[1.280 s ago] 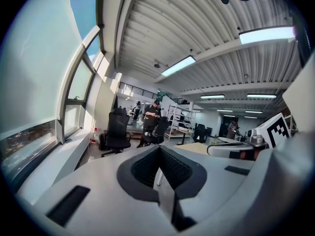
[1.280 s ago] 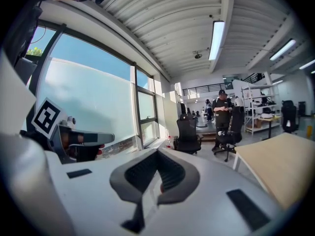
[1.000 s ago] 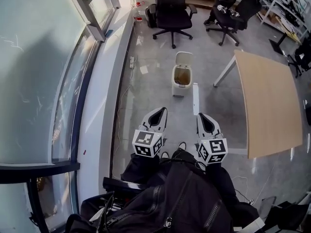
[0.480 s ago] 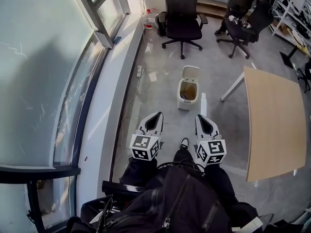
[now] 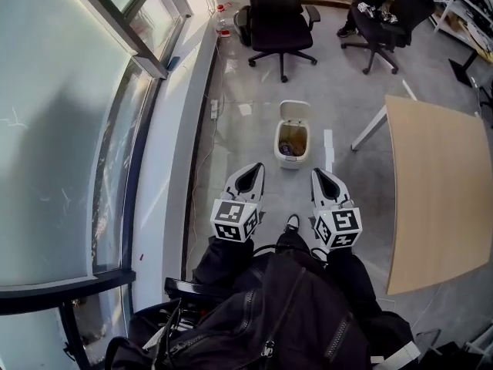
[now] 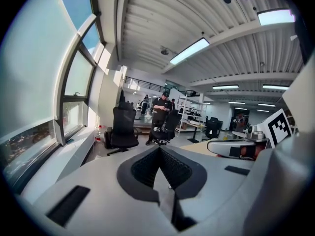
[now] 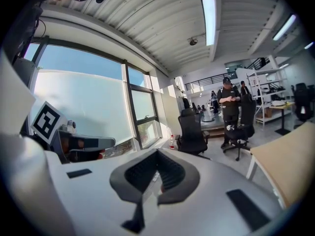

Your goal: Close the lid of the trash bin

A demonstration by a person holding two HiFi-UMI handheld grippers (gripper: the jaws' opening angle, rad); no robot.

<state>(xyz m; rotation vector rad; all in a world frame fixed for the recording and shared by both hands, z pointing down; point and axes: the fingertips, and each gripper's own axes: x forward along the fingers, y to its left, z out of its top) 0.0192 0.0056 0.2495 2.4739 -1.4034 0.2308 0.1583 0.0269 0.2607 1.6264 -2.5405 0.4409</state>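
A small white trash bin [image 5: 291, 142] stands on the grey floor ahead of me, its lid [image 5: 294, 112] tipped up and back, brownish contents showing inside. My left gripper [image 5: 255, 169] and right gripper [image 5: 319, 176] are held side by side in front of my body, both pointing at the bin and well short of it. Both have their jaws shut with nothing between them. In the left gripper view [image 6: 158, 151] and the right gripper view [image 7: 156, 156] the bin is hidden behind the jaws.
A light wooden table [image 5: 435, 183] stands to the right of the bin. A glass wall with a low white sill [image 5: 166, 168] runs along the left. Two black office chairs [image 5: 276, 21] stand beyond the bin, and a person [image 7: 230, 107] stands further back by shelving.
Both grippers and I have moved forward toward the bin, which now lies closer to the gripper tips. The jaws stayed shut and the lid still stands up.
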